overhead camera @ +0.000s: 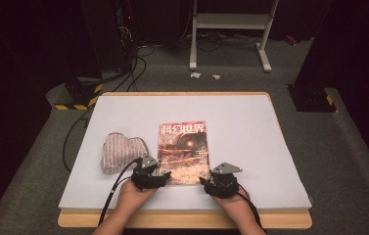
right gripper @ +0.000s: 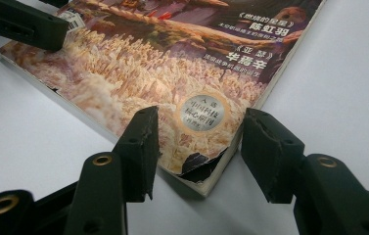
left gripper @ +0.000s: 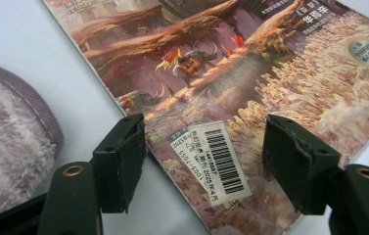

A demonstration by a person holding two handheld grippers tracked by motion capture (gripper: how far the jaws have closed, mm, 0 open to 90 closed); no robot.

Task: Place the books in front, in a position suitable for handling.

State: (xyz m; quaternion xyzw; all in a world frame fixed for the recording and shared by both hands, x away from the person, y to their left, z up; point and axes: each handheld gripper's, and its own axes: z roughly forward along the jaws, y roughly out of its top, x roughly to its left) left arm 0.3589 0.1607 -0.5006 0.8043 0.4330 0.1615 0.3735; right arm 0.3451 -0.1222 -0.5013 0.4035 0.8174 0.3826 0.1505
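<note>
Both sets of jaws stand released over the magazine's (overhead camera: 183, 152) near corners; left gripper (overhead camera: 158, 177), right gripper (overhead camera: 209, 182); a clumsy pinch could crease the torn cover.

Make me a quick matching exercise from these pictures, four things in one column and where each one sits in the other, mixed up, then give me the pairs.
Things:
1. magazine
2. striped cloth
3. left gripper
4. right gripper

Places:
A. at the magazine's near right corner
B. left of the magazine on the table
C. middle of the table
D. at the magazine's near left corner, by the barcode sticker

Pairs: 1-C, 2-B, 3-D, 4-A
</note>
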